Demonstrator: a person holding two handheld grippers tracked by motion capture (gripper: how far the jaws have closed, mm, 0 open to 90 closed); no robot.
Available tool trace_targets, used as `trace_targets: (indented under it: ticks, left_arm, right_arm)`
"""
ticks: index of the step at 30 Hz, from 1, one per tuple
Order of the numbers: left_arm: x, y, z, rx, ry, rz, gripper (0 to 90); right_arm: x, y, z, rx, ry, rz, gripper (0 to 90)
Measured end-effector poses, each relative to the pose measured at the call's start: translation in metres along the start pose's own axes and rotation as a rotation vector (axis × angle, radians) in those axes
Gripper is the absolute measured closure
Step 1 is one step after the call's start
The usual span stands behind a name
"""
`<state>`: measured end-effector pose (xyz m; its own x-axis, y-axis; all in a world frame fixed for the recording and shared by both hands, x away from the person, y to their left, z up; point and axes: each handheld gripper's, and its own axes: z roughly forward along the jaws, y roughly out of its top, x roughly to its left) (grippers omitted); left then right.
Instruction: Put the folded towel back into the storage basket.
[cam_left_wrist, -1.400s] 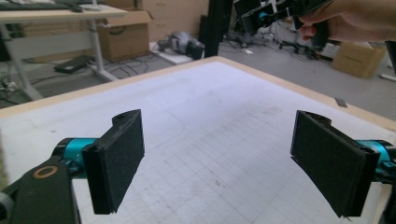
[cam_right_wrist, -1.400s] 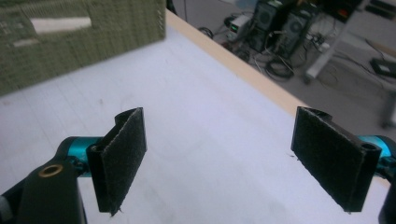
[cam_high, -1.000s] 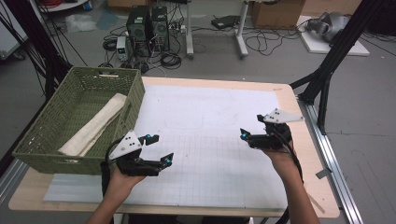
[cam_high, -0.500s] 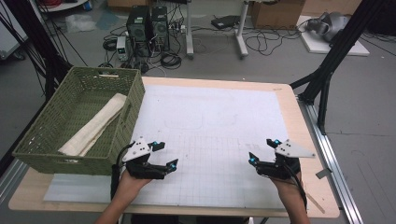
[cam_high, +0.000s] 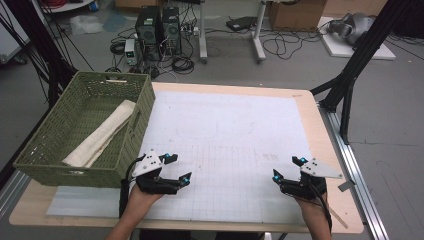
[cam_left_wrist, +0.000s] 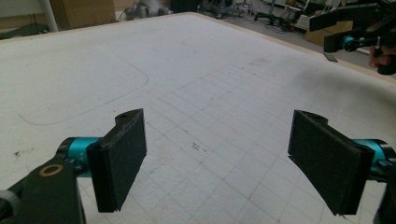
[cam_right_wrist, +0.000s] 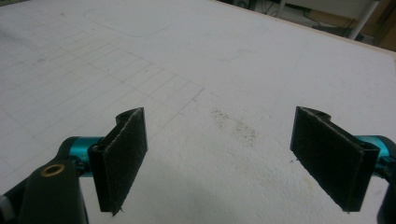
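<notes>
My left gripper (cam_high: 181, 169) and right gripper (cam_high: 289, 167), jaws spread wide and empty, rest low at the near edge of the mat (cam_high: 225, 130), since the cloth (cam_high: 102, 134) lies well apart in the basket (cam_high: 142, 107), apparently stowed.

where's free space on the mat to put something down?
The white mat is bare from the green basket across to its right edge, and between the left gripper and right gripper. Only the basket is crowded, by a rolled cloth.
</notes>
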<state>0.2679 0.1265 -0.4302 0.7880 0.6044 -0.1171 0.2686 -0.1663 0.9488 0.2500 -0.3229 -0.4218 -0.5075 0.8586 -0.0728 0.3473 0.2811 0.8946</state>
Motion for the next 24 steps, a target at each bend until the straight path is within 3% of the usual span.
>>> trace_targets:
  ticks: [6,24]
  left_arm:
    - [0.0007,-0.0009,-0.0012,-0.016,0.003,-0.026,19.7]
    - [0.0027,-0.0036,-0.0012,-0.006,0.010,-0.030,19.9]
  right_arm:
    - [0.0003,0.0010,-0.0030,-0.010,-0.010,0.001,17.4]
    - [-0.0012,0.0003,-0.0031,0.001,-0.012,0.013,17.4]
